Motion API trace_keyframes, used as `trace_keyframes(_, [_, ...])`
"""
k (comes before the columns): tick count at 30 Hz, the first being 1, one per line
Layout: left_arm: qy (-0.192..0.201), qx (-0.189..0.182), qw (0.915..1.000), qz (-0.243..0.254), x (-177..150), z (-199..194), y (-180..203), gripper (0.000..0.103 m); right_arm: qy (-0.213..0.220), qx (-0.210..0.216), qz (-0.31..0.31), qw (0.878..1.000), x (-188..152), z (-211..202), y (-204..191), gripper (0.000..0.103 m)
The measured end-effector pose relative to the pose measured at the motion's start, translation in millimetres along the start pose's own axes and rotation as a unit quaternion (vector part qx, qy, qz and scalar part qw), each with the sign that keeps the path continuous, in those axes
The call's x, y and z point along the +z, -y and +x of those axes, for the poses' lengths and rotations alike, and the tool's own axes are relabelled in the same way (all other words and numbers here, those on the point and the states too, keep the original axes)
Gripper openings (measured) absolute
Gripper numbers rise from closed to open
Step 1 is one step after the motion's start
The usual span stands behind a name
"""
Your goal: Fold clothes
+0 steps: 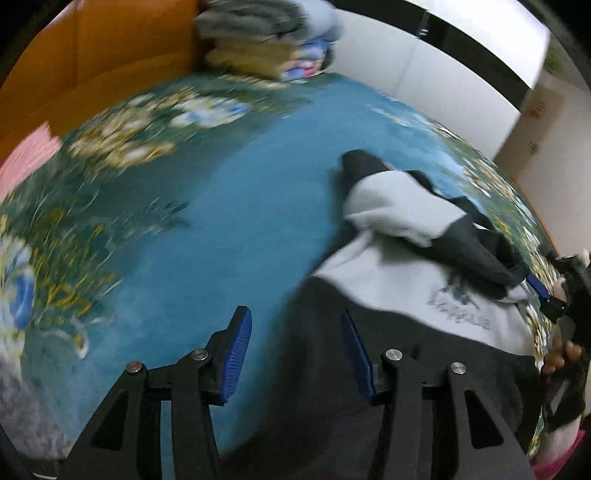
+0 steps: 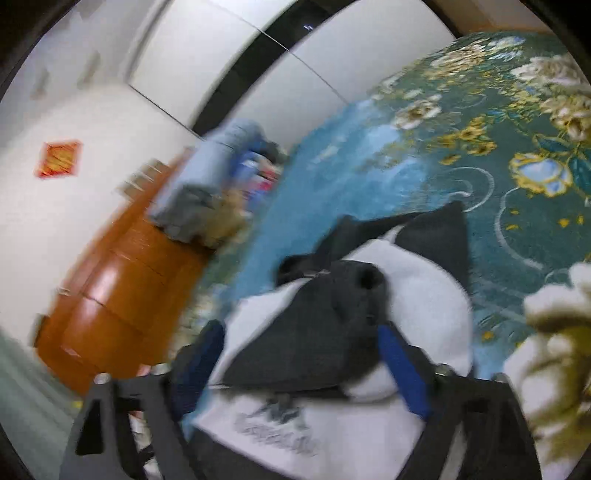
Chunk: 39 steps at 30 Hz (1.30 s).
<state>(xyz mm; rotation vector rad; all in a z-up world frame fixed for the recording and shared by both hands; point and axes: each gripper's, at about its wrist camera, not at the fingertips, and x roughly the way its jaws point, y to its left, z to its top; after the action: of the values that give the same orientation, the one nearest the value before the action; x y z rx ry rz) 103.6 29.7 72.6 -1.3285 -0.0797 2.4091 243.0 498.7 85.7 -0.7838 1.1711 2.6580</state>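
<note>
Grey-and-black sweatshirt (image 1: 399,280) lies bunched on the blue floral bedspread (image 1: 229,206). Right tool (image 2: 299,354) straddles its dark sleeve, fingers spread wide; left tool (image 1: 295,350) hangs released over the black hem. Folded clothes (image 1: 266,33) sit beyond.

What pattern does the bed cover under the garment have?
The bed cover is teal-blue with cream and yellow flowers, clearest in the right wrist view.

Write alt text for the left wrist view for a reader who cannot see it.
The open left gripper, with blue-padded fingers, hovers over the edge of a black and white hooded sweatshirt lying on a teal floral bedspread. At the frame's right edge the right gripper reaches the garment; a blurred stack of folded clothes sits at the far end.
</note>
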Motion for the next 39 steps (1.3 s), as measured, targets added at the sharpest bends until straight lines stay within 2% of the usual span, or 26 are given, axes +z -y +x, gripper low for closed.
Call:
trace_keyframes(1, [0.000, -0.001, 1.0000, -0.006, 0, 1, -6, 0.051, -0.011, -0.015, 0.001, 1.000, 3, 7, 4, 0.064])
trace_keyframes(3, [-0.001, -0.005, 0.9998, -0.021, 1, -1, -17, 0.051, -0.041, -0.039, 0.009, 0.998, 7, 23, 14, 0.053])
trace_keyframes(5, [-0.002, -0.010, 0.9993, -0.035, 3, -2, -28, 0.051, -0.054, -0.057, 0.022, 0.997, 7, 29, 23, 0.048])
trace_keyframes(7, [-0.005, -0.016, 0.9989, -0.045, 1, -2, -33, 0.051, -0.048, -0.057, 0.051, 0.996, 6, 26, 37, 0.042])
trace_keyframes(10, [-0.011, -0.022, 0.9986, -0.047, 0, 4, -36, 0.051, -0.045, -0.041, 0.079, 0.995, 2, 24, 47, 0.043])
trace_keyframes(13, [-0.019, -0.029, 0.9981, -0.050, -2, 9, -35, 0.051, -0.058, -0.035, 0.048, 0.997, 3, 30, 33, 0.046])
trace_keyframes(15, [-0.021, -0.035, 0.9980, -0.048, -4, 9, -33, 0.051, -0.057, -0.026, 0.054, 0.997, 4, 30, 28, 0.039])
trace_keyframes(16, [-0.021, -0.037, 0.9981, -0.044, -5, 8, -32, 0.051, -0.053, -0.027, 0.059, 0.996, 6, 28, 27, 0.024])
trace_keyframes(19, [-0.018, -0.038, 0.9985, -0.035, -8, 4, -32, 0.051, -0.029, -0.016, 0.071, 0.997, 10, 13, 25, 0.020])
trace_keyframes(22, [-0.020, -0.043, 0.9981, -0.040, -9, 4, -37, 0.051, 0.004, -0.003, 0.076, 0.997, 11, -15, 28, 0.020])
trace_keyframes(25, [-0.029, -0.046, 0.9975, -0.045, -10, 7, -39, 0.051, -0.002, -0.027, 0.095, 0.995, 0, -21, 47, 0.020])
trace_keyframes(27, [-0.035, -0.049, 0.9971, -0.046, -12, 8, -37, 0.051, -0.032, -0.042, 0.115, 0.992, -12, -8, 66, 0.020])
trace_keyframes(28, [-0.037, -0.051, 0.9970, -0.045, -13, 7, -36, 0.051, -0.033, -0.038, 0.120, 0.991, -14, -5, 70, 0.019])
trace_keyframes(32, [-0.037, -0.057, 0.9969, -0.038, -15, 5, -34, 0.051, -0.040, -0.035, 0.087, 0.995, -4, -11, 56, 0.025])
trace_keyframes(35, [-0.041, -0.066, 0.9963, -0.037, -20, 6, -34, 0.051, -0.042, -0.036, 0.028, 0.998, 2, -33, 35, 0.037])
trace_keyframes(36, [-0.042, -0.070, 0.9960, -0.035, -21, 7, -33, 0.051, -0.042, -0.034, 0.009, 0.998, 3, -42, 29, 0.050])
trace_keyframes(37, [-0.044, -0.073, 0.9958, -0.034, -23, 7, -32, 0.051, -0.046, -0.028, -0.002, 0.999, -2, -55, 27, 0.059])
trace_keyframes(39, [-0.044, -0.082, 0.9951, -0.033, -26, 7, -33, 0.051, -0.058, -0.018, -0.013, 0.998, -13, -78, 28, 0.060])
